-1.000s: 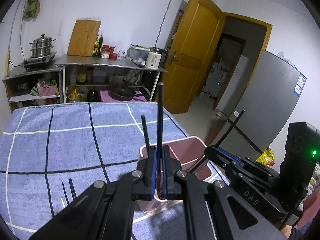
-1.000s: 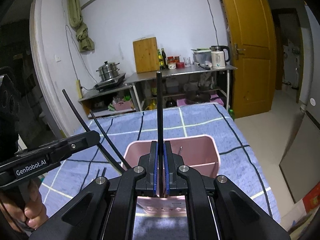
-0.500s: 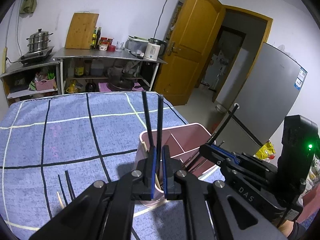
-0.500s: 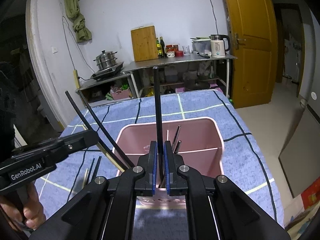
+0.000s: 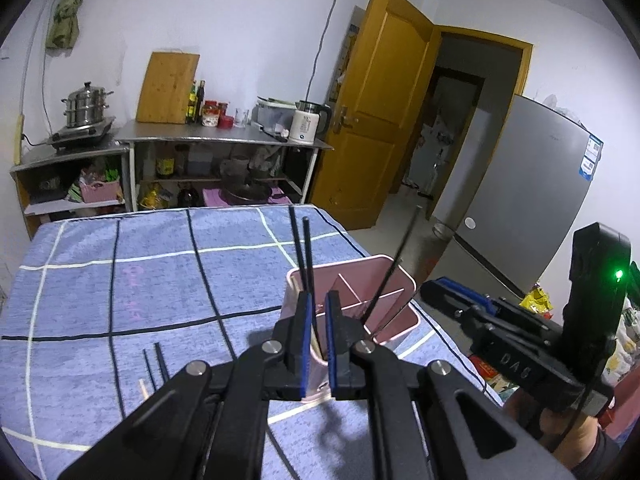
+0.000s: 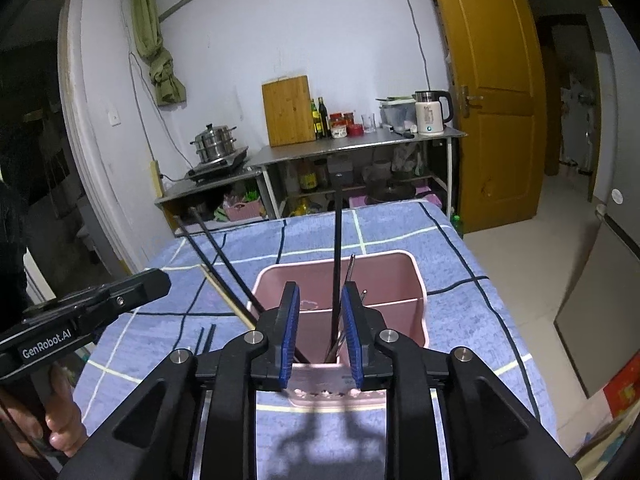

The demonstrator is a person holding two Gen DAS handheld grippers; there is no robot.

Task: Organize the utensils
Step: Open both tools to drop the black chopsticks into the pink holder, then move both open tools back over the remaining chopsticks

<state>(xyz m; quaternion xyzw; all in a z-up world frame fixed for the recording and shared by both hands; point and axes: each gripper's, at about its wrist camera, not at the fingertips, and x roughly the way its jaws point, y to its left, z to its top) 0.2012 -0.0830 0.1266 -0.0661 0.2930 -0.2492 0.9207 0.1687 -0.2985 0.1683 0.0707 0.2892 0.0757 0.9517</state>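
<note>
I am looking along my left gripper [image 5: 318, 338]. Its blue fingers [image 5: 305, 340] are standing a little apart, with nothing squeezed between them. Just past them a pink bin [image 5: 360, 304] is sitting on the blue checked bed [image 5: 120, 288]. Two black chopsticks [image 5: 301, 248] are leaning out of the bin's near corner. Another black chopstick [image 5: 394, 264] is sticking up from the middle part. Two more black sticks [image 5: 154, 362] are lying on the bed to the left. My right gripper [image 5: 440, 288] is reaching in from the right side.
</note>
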